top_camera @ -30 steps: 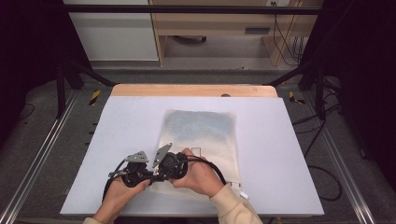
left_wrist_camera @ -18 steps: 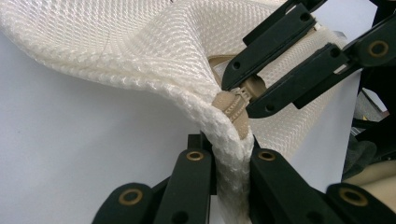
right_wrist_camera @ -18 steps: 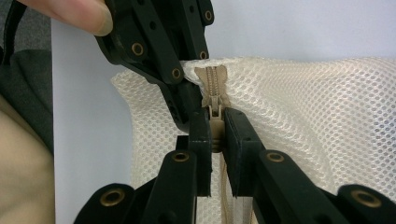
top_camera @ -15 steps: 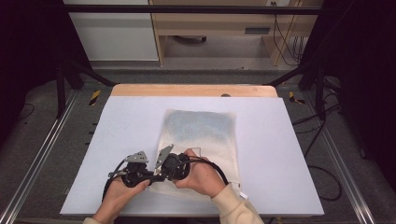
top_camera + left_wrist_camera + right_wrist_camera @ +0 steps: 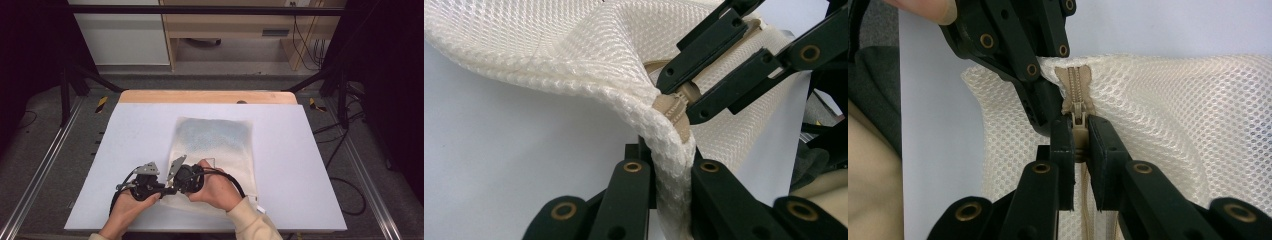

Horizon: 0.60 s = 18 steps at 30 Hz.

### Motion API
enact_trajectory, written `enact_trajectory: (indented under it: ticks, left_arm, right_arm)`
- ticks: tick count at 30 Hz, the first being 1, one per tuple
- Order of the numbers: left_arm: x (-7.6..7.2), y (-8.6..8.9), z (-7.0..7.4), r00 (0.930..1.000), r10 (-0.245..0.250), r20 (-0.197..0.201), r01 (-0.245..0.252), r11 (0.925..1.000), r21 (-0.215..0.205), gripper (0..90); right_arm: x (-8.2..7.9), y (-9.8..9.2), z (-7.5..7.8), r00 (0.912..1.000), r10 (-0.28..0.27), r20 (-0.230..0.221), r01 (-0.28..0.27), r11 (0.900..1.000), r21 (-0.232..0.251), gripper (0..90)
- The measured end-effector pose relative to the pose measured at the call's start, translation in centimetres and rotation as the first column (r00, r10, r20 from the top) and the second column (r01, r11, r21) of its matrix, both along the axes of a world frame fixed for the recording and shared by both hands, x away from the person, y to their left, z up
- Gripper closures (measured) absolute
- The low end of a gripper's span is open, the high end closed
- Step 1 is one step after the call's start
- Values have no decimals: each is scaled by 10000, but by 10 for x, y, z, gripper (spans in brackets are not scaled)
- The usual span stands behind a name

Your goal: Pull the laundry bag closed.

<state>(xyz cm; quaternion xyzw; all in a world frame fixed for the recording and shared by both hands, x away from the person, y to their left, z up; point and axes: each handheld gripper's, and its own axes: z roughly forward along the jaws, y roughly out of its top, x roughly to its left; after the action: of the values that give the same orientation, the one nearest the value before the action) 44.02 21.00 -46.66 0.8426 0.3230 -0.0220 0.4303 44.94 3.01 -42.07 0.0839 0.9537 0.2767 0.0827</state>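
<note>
Both hands low at table's near edge, grippers tip to tip. Left gripper clamped on bag corner; right gripper pinching zipper pull beside it.

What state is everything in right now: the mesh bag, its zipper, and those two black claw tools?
Mesh bag: flat on the table, near corner lifted.
Zipper: closed, the pull at its end.
Left gripper: shut on the bag's corner.
Right gripper: shut on the zipper pull.
</note>
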Motion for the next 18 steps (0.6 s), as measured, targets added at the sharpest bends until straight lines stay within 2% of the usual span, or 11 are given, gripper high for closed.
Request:
enact_trajectory:
  ticks: [18]
  left_arm:
    - [0, 0, 1, 10000, -78, 22, 78, 9999, 67, 882]
  right_arm:
    - [-1, 1, -1, 9998, 89, 181, -85, 9997, -235, 824]
